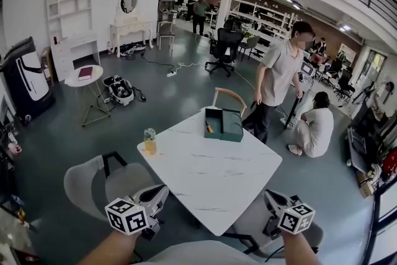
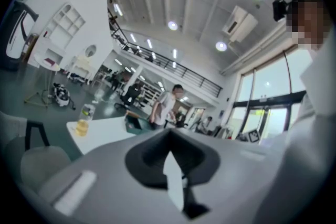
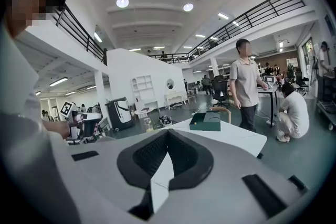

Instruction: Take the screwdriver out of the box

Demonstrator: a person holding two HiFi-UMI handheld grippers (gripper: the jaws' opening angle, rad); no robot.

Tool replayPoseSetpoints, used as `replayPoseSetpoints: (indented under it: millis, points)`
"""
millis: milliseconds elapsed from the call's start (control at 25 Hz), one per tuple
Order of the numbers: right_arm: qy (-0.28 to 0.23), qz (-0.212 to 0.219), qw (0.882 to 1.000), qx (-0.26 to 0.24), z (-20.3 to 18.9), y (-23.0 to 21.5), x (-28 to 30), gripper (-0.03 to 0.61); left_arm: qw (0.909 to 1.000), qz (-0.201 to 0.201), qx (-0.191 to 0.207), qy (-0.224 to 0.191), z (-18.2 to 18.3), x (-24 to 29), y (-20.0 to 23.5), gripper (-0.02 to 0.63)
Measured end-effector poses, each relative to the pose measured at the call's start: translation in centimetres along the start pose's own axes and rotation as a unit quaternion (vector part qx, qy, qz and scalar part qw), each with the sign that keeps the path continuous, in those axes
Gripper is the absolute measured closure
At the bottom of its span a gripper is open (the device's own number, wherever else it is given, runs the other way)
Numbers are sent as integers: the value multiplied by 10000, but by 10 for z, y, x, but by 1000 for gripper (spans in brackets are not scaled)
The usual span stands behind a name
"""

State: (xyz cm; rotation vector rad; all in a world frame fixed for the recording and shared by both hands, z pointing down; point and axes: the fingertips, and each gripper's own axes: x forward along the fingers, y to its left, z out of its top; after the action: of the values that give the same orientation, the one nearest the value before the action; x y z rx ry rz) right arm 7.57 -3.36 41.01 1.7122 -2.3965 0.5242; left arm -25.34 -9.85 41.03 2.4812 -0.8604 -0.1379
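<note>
A dark green box (image 1: 224,125) stands open at the far corner of the white table (image 1: 211,177). An orange-handled screwdriver (image 1: 209,128) lies inside its left half. Both grippers hang below the table's near edge, well short of the box. My left gripper (image 1: 161,192) is shut and empty at the lower left. My right gripper (image 1: 268,195) is at the lower right, jaws together with nothing in them. The left gripper view has the shut jaws (image 2: 170,162) with the box (image 2: 135,122) far ahead. In the right gripper view the box (image 3: 206,120) sits beyond the closed jaws (image 3: 165,159).
A bottle of yellow liquid (image 1: 149,141) stands on the table's left corner. A wooden chair (image 1: 231,97) is behind the box, and grey chairs (image 1: 93,182) flank the near side. One person (image 1: 279,77) stands beyond the table; another (image 1: 315,127) crouches on the floor.
</note>
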Motion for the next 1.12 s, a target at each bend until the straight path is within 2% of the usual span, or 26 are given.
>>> replayPoseSetpoints:
  millis: [360, 560, 680, 920, 1120]
  points:
    - [110, 229, 9997, 62, 8, -45, 51, 572, 9996, 161, -116, 225, 3, 57, 19, 611]
    - [142, 523, 9985, -105, 19, -95, 101, 572, 9982, 447, -91, 382, 4, 124, 30, 611]
    - [245, 839, 9957, -302, 27, -125, 139, 572, 9960, 734, -212, 466, 0, 175, 39, 611]
    - [339, 1451, 9866, -662, 42, -171, 204, 572, 9858, 1356, -358, 923, -2, 288, 79, 611]
    - [347, 1625, 9841, -630, 40, -204, 252, 572, 9716, 1759, -451, 1517, 0, 375, 125, 610]
